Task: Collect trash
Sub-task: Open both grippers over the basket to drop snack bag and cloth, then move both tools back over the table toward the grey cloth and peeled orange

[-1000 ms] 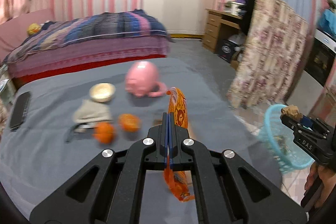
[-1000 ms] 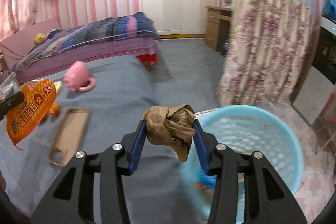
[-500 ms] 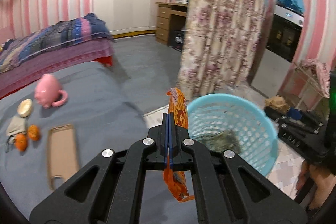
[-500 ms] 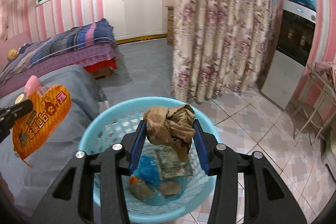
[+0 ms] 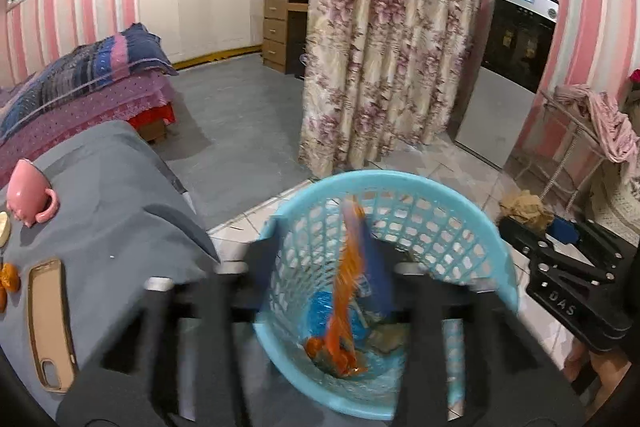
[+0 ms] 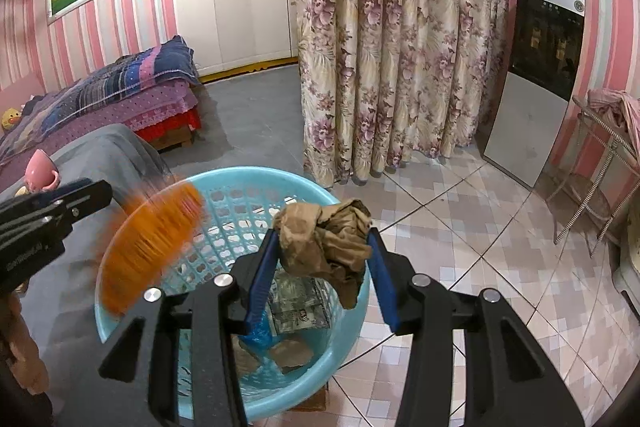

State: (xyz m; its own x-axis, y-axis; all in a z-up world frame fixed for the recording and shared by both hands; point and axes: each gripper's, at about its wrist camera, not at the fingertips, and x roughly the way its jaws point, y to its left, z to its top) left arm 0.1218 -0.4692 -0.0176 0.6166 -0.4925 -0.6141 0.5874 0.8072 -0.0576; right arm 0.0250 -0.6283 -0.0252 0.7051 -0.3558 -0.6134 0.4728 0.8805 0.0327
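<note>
Nearest in the right wrist view, the right gripper (image 6: 322, 247) holds a crumpled brown paper wad (image 6: 326, 241) squeezed between its blue pads (image 6: 260, 275), above the near side of the light blue basket (image 6: 224, 183). The basket stands on the tiled floor just beside the grey-covered table (image 5: 112, 211) and already holds a blue scrap and some printed paper.

In the left wrist view the left gripper (image 5: 320, 267) is over the same basket; its jaws have just been opening and now stand apart, blurred. The orange snack wrapper (image 5: 344, 291) hangs smeared between them, over the inside of the basket; whether a pad still touches it cannot be told. From the right wrist view that wrapper (image 6: 148, 239) is an orange blur at the basket's left rim, just off the left gripper's tip (image 6: 80, 197).

On the table to the left lie a phone case (image 5: 50, 323), two small orange fruits (image 5: 9, 277) and, farther, a pink mug (image 5: 30, 193). Beyond stand a bed (image 5: 80, 83) and a floral curtain (image 5: 380, 59).
</note>
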